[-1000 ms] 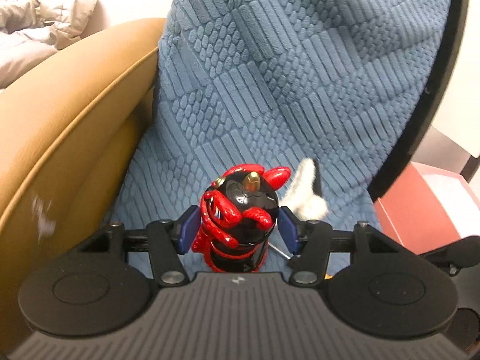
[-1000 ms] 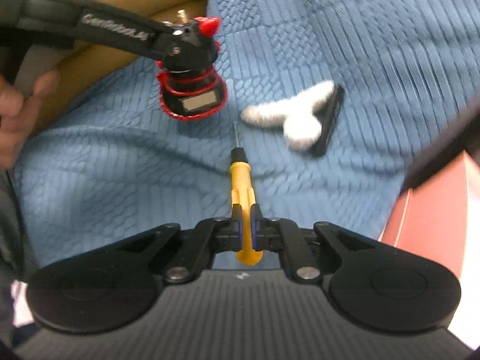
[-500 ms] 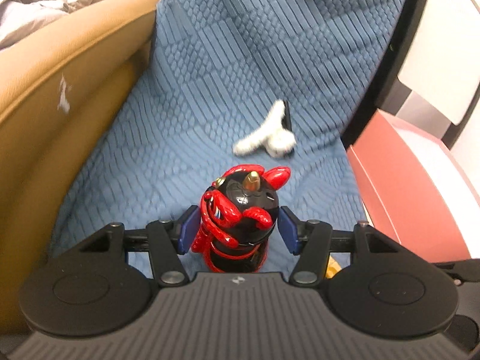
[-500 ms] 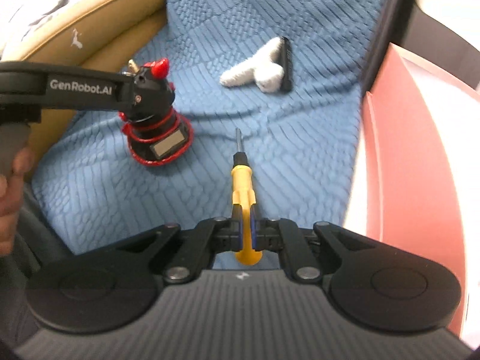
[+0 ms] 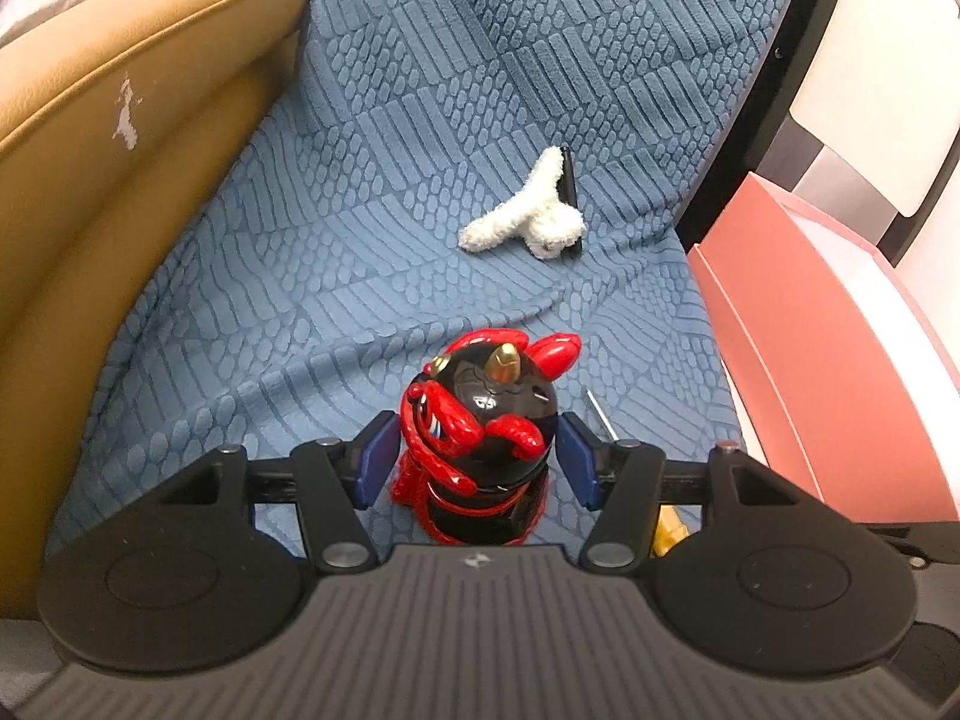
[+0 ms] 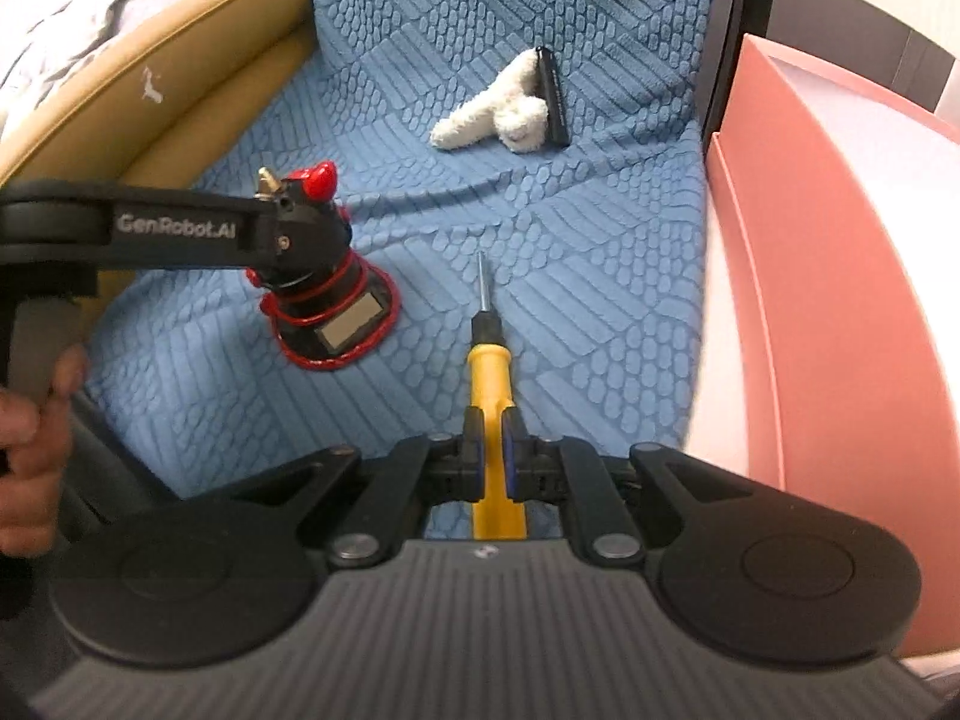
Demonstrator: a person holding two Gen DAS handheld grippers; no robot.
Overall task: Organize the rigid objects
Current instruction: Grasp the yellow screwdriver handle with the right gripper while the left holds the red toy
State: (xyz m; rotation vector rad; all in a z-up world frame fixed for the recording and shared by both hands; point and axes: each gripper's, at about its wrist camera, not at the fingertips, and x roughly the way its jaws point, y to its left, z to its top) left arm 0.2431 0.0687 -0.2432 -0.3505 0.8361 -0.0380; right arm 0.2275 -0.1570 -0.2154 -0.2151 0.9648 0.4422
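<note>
My left gripper (image 5: 477,459) is shut on a red and black figurine (image 5: 480,432) and holds it above the blue cushion (image 5: 372,228). The figurine also shows in the right wrist view (image 6: 321,282), tilted, its base towards the camera. My right gripper (image 6: 491,444) is shut on a yellow-handled screwdriver (image 6: 489,372), tip pointing forward over the cushion. The screwdriver's tip shows in the left wrist view (image 5: 600,411). A white fluffy clip with a black bar (image 6: 510,105) lies on the cushion further back, also in the left wrist view (image 5: 534,210).
A pink open box (image 6: 840,276) stands to the right of the cushion, also in the left wrist view (image 5: 810,360). A tan leather armrest (image 5: 102,138) runs along the left. Grey bedding (image 6: 90,6) lies beyond it.
Both grippers have pulled back from the seat with their objects; the white clip now looks farther away and more of the pink box shows at the right.
</note>
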